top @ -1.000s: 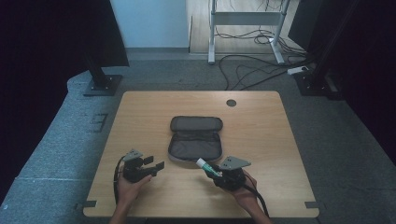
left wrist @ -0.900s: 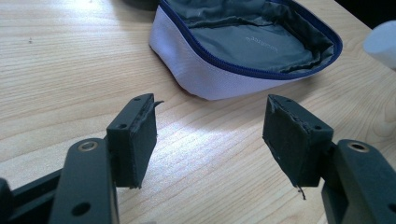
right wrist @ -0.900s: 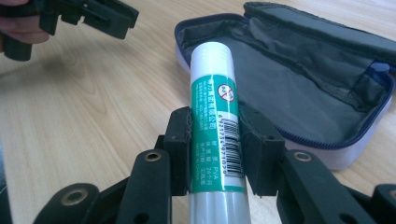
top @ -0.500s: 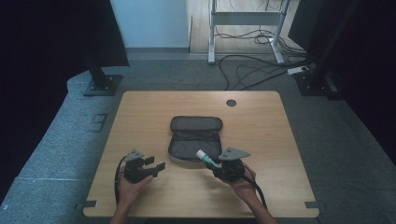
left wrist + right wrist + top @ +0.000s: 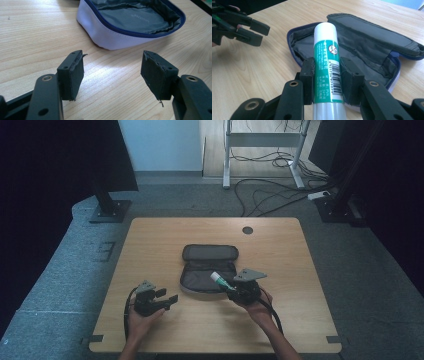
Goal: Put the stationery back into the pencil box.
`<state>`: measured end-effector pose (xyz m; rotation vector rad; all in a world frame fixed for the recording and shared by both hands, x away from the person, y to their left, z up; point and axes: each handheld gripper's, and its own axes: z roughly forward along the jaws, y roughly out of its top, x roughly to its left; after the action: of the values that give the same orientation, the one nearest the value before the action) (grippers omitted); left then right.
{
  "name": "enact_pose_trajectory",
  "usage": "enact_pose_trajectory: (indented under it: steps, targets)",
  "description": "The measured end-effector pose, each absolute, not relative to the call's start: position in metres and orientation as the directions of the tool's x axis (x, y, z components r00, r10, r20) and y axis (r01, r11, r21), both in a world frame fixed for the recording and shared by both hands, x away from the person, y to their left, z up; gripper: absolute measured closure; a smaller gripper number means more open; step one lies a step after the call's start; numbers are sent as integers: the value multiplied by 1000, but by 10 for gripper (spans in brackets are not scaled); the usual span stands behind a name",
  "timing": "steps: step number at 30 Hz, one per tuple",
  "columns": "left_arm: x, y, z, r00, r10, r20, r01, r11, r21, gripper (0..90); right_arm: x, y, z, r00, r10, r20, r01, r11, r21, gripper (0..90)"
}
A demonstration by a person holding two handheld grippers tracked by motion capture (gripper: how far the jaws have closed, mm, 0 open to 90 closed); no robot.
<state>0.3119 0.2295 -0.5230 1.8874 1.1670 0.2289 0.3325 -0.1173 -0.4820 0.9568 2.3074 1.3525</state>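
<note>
- My light wooden table (image 5: 150,245) has a dark round grommet hole (image 5: 247,230) near its far edge.
- On it lies an open grey zip-around fabric pencil case (image 5: 202,267), lid folded back.

On the tabletop (image 5: 150,245) an open pouch (image 5: 209,267) lies about in the middle, with its lid part on the far side and its open compartment on the near side. A round hole (image 5: 247,230) sits in the tabletop far behind the pouch, a little to the right. The left hand-held gripper (image 5: 167,300) is near and left of the pouch, apart from it. The right hand-held gripper (image 5: 231,290) is at the near right corner of the pouch, and the glue stick (image 5: 220,281) between its jaws reaches over the pouch's near right edge, above the open compartment.
</note>
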Motion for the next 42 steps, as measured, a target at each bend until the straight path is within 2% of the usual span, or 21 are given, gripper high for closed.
enact_pose_trajectory:
  steps: [13,27,36,42]
  targets:
    - [313,229,-525,542,793,-277,639,-175,749,352,356,-113,-483,-714,697,71,417,341,843,654]
    - [312,229,-525,545,790,-280,639,-175,749,355,391,-93,-507,-703,710,46,457,402,793,653]
    - [313,229,-526,545,790,-280,641,-177,747,355,399,-89,-520,-687,726,36,487,423,764,653]
    - [313,228,-526,548,789,-277,641,-183,745,355,400,-84,-524,-689,725,-15,481,472,739,652]
